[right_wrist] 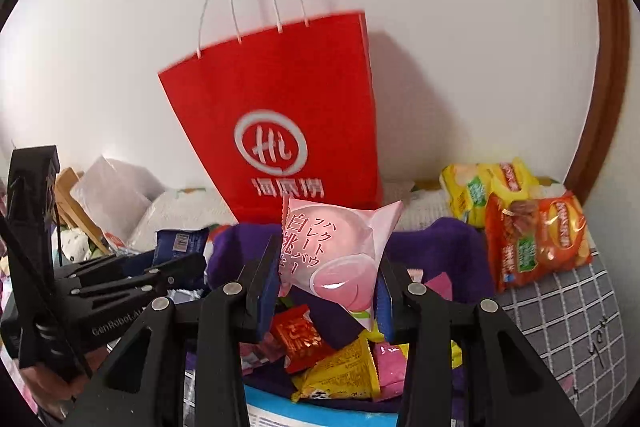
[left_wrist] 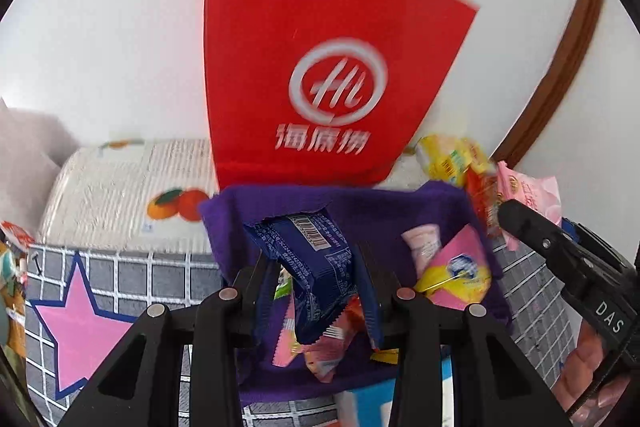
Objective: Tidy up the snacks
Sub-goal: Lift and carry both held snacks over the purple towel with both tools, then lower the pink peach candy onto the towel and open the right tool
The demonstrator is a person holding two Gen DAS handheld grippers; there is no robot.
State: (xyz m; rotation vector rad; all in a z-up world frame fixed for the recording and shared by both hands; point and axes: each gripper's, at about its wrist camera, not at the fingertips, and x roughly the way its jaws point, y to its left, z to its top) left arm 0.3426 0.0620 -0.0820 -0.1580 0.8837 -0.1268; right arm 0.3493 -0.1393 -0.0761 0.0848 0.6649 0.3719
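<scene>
My left gripper [left_wrist: 316, 267] is shut on a dark blue snack packet [left_wrist: 316, 267] and holds it over a purple fabric bin [left_wrist: 372, 205] with several small snack packs inside. My right gripper [right_wrist: 328, 263] is shut on a pink peach snack packet [right_wrist: 340, 247] above the same purple bin [right_wrist: 460, 239]. A red paper bag [left_wrist: 320, 67] with white handles stands upright just behind the bin; it also shows in the right wrist view [right_wrist: 288, 115]. The right gripper's body shows at the right of the left wrist view [left_wrist: 560, 251], the left gripper's at the left of the right wrist view [right_wrist: 120, 279].
Yellow and orange chip bags [right_wrist: 520, 219] lie to the right of the bin on a grey checked cover [right_wrist: 568, 303]. A white quilt with orange prints [left_wrist: 128, 187] lies at the left. A white wall and brown door frame [right_wrist: 608, 67] stand behind.
</scene>
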